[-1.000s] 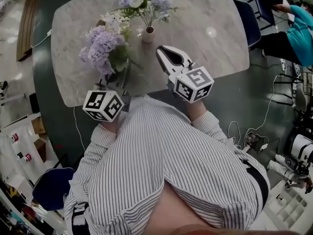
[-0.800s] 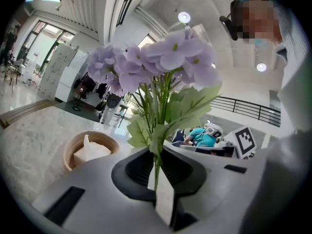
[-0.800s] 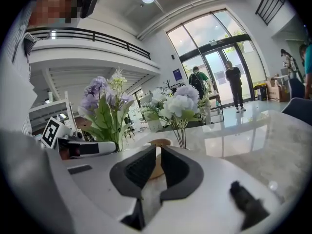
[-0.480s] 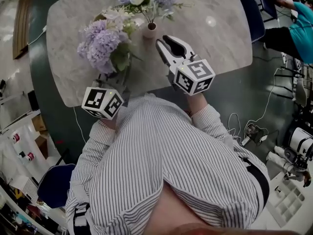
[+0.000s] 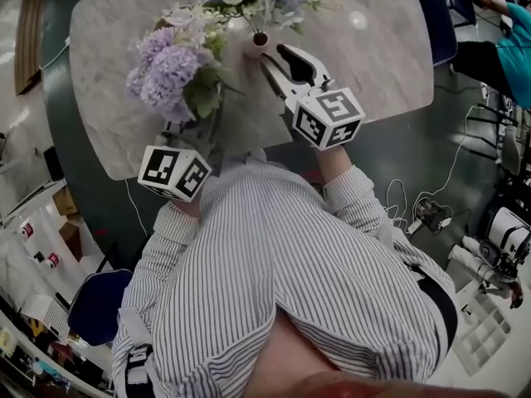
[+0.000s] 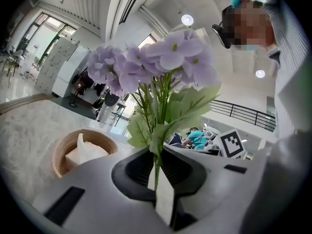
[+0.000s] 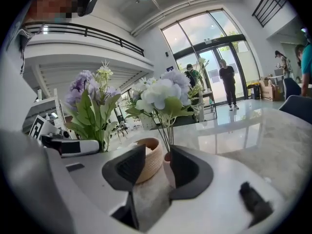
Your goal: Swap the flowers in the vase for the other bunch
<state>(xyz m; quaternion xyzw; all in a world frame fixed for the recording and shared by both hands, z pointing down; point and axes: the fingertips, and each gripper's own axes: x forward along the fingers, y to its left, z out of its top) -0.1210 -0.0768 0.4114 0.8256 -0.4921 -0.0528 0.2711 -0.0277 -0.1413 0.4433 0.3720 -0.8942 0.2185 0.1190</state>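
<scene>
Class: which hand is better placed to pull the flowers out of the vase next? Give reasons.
Right. The right tongs have just been opening, empty, and point at the vase; the left tongs are shut on the purple bunch.

No words, brands or numbers can be read anywhere; the left marker cube (image 5: 174,172) and right marker cube (image 5: 328,118) carry only black-and-white square patterns, not writing
</scene>
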